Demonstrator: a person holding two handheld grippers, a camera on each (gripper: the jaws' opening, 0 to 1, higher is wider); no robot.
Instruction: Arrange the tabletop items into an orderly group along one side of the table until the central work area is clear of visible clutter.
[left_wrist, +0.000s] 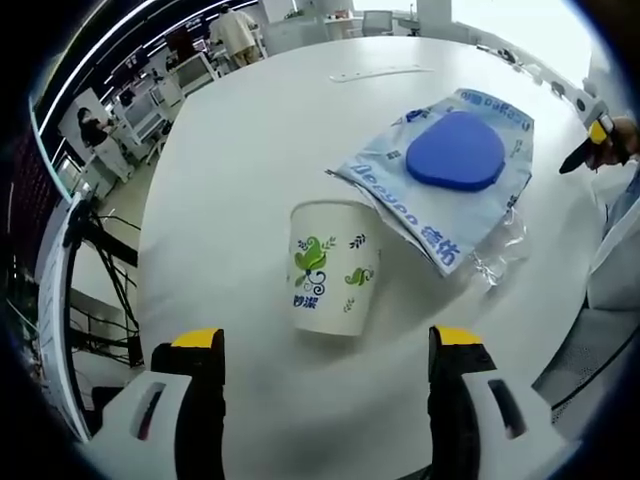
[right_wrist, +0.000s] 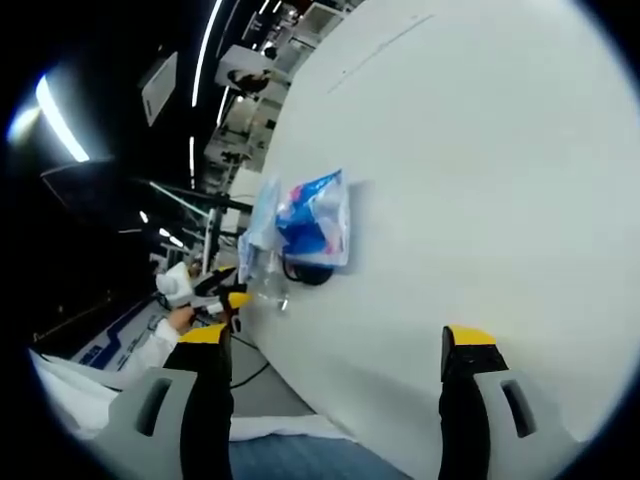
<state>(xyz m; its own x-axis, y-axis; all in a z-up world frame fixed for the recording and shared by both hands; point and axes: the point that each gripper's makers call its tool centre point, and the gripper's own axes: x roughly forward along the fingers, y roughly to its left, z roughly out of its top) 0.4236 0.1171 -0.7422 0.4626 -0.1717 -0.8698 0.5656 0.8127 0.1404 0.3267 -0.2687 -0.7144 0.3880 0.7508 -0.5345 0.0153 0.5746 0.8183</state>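
The left hand-held gripper (left_wrist: 326, 375) hovers over the white surface (left_wrist: 230, 150) with jaws wide, a paper cup (left_wrist: 333, 266) standing just ahead between them. Behind the cup lies a plastic bag (left_wrist: 450, 185) with a blue pad (left_wrist: 456, 150) on it. The right hand-held gripper (right_wrist: 335, 370), tilted, also gapes wide near the surface's edge, holding nothing.

Left gripper view: above, close, facing down across the white table (left_wrist: 230, 150). Right gripper view: rolled, along its edge (same tabletop).

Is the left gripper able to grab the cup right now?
Probably yes. The cup stands upright on the table straight ahead of the open left gripper, with bare table between. The plastic bag lies just behind the cup, so it should not block the way.
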